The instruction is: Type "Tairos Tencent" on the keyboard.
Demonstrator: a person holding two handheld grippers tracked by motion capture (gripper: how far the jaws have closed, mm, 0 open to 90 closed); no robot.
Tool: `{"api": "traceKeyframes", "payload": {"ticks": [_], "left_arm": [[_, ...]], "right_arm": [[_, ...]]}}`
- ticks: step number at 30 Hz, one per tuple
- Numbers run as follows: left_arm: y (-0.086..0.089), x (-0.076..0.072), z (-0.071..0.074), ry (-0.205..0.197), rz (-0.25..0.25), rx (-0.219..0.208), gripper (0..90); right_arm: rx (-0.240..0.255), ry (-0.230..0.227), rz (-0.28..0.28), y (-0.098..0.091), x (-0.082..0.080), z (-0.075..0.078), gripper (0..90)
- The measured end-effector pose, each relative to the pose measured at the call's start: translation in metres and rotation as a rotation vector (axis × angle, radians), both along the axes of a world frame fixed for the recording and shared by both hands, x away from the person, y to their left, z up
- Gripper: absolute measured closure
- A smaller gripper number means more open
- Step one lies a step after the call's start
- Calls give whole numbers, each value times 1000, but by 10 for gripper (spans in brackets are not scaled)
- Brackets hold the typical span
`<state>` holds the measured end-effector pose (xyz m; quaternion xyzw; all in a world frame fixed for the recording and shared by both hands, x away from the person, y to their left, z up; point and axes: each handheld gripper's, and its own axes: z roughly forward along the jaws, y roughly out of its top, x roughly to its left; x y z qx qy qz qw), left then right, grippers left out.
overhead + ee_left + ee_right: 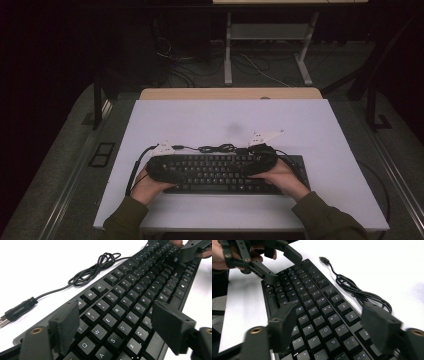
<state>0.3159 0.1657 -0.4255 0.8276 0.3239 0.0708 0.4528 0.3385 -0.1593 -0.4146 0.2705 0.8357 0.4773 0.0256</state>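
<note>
The white worktop [220, 120] carried a black keyboard [225, 172] lying flat near the person's edge, its long side running left to right. Behind it, on the bare surface, the keyboard's cable [216, 148] lay in a loose coil, just beside the back edge, and its plug [18, 310] rested apart from the keys.

The left tool [161, 167] hung over the left end of the keyboard, held in the left hand [147, 187]. In the left gripper view its jaws stood apart above the letter keys, one on either side of the rows, pressing on nothing.

The right tool [262, 159] hung over the right end, held in the right hand [282, 177]. In the right gripper view its jaws also stood apart over the keys, with nothing clamped between them.
</note>
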Motion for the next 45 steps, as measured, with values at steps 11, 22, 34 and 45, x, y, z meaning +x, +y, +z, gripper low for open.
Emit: {"api": "traceKeyframes", "payload": {"ticks": [11, 22, 34, 45], "left_arm": [[-1, 0, 0, -11, 0, -3, 184], [-3, 0, -1, -17, -7, 3, 184], [-4, 0, -1, -21, -12, 4, 182], [-5, -1, -1, -21, -14, 5, 181]], "right_arm": [[-6, -3, 17, 11, 6, 3, 620], [-32, 25, 48, 18, 6, -1, 823], [-77, 49, 67, 27, 6, -11, 891], [-124, 66, 58, 33, 8, -18, 891]]}}
